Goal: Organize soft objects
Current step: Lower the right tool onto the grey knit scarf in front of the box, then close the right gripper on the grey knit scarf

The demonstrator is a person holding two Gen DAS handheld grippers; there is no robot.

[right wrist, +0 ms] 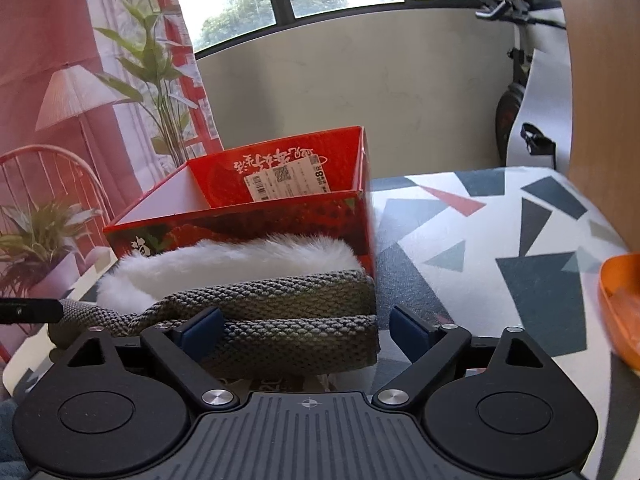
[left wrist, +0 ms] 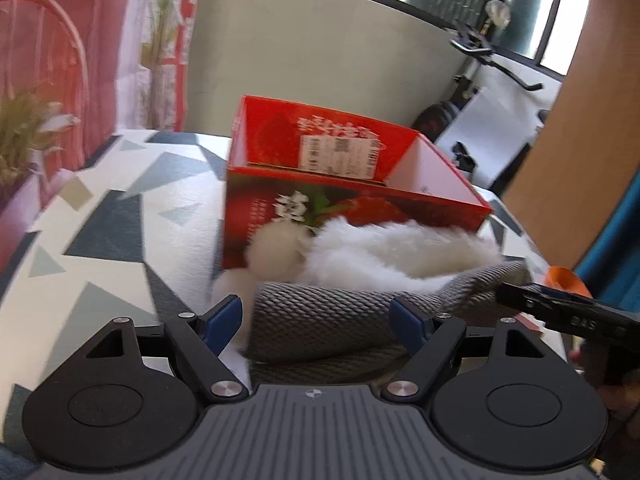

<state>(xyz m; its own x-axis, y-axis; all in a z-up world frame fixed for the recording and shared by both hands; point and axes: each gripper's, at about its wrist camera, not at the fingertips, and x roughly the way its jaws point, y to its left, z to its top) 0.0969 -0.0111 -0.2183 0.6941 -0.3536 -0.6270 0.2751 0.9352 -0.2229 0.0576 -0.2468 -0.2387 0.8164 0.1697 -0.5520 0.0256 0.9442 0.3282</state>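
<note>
A grey knitted soft item with white fluffy lining (left wrist: 340, 316) lies on the table in front of an open red cardboard box (left wrist: 352, 184). My left gripper (left wrist: 316, 316) is open, its blue pads on either side of the item's left end. My right gripper (right wrist: 306, 326) is open, with the item's right end (right wrist: 280, 312) between its pads. The box (right wrist: 248, 216) stands just behind the item and looks empty inside. The right gripper's black body (left wrist: 568, 312) shows at the right of the left wrist view.
The table has a white cloth with grey triangles (right wrist: 500, 232). An orange object (right wrist: 622, 300) lies at the table's right edge. Potted plants (right wrist: 40, 236) stand at the left. A brown panel (left wrist: 580, 100) stands at the right.
</note>
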